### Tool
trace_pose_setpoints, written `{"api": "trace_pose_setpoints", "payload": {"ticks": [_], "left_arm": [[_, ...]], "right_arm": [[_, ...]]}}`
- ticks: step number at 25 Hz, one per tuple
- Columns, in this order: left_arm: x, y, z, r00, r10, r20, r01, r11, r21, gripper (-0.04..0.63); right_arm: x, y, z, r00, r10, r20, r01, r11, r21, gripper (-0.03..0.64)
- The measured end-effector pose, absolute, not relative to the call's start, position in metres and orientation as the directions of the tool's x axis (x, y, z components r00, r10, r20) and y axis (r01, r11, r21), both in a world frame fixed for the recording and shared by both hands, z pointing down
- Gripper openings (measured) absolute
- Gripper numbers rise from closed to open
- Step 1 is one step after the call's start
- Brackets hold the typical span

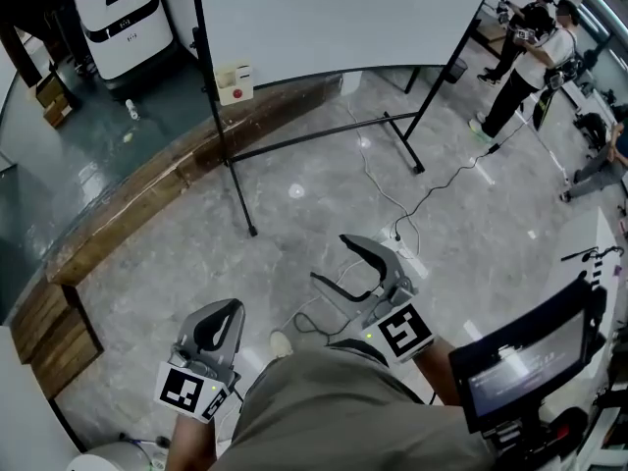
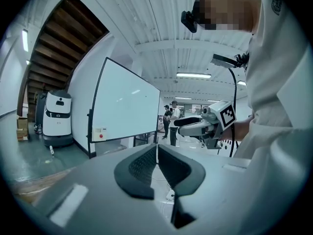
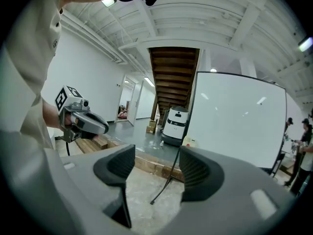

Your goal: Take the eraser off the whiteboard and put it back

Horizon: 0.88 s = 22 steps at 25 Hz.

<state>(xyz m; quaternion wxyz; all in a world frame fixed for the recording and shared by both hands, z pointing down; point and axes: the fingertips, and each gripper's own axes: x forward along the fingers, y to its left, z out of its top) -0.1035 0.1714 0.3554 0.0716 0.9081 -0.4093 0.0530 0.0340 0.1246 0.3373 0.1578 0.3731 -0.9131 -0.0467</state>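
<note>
The whiteboard (image 1: 343, 18) stands on a black frame across the floor from me. The eraser (image 1: 234, 83), a small beige block with a red dot, sits at its lower left corner; it also shows as the eraser (image 2: 99, 134) in the left gripper view and the eraser (image 3: 190, 142) in the right gripper view. My left gripper (image 1: 226, 307) is low at the left, well short of the board, its jaws shut with nothing between them. My right gripper (image 1: 330, 257) is a little further forward, its jaws open and empty. Both point toward the whiteboard.
A white wheeled machine (image 1: 120, 18) stands at the back left beside cardboard boxes (image 1: 51, 101). A wooden step edge (image 1: 147, 199) runs diagonally across the floor. A cable (image 1: 432, 189) trails near the board's legs. People (image 1: 530, 47) stand at the far right, and a screen (image 1: 520, 361) is near right.
</note>
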Motion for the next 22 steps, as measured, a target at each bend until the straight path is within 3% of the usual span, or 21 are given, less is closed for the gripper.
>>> {"api": "trace_pose_setpoints", "payload": {"ticks": [9, 22], "left_arm": [[0.033, 0.220, 0.337, 0.667, -0.730, 0.149, -0.744, -0.663, 0.080, 0.018], [0.122, 0.281, 0.359, 0.654, -0.734, 0.183, -0.754, -0.650, 0.093, 0.018]], "right_arm": [[0.159, 0.181, 0.326, -0.696, -0.680, 0.231, -0.653, 0.733, 0.190, 0.287], [0.232, 0.235, 0.352, -0.745, -0.631, 0.218, -0.606, 0.776, 0.177, 0.287]]}}
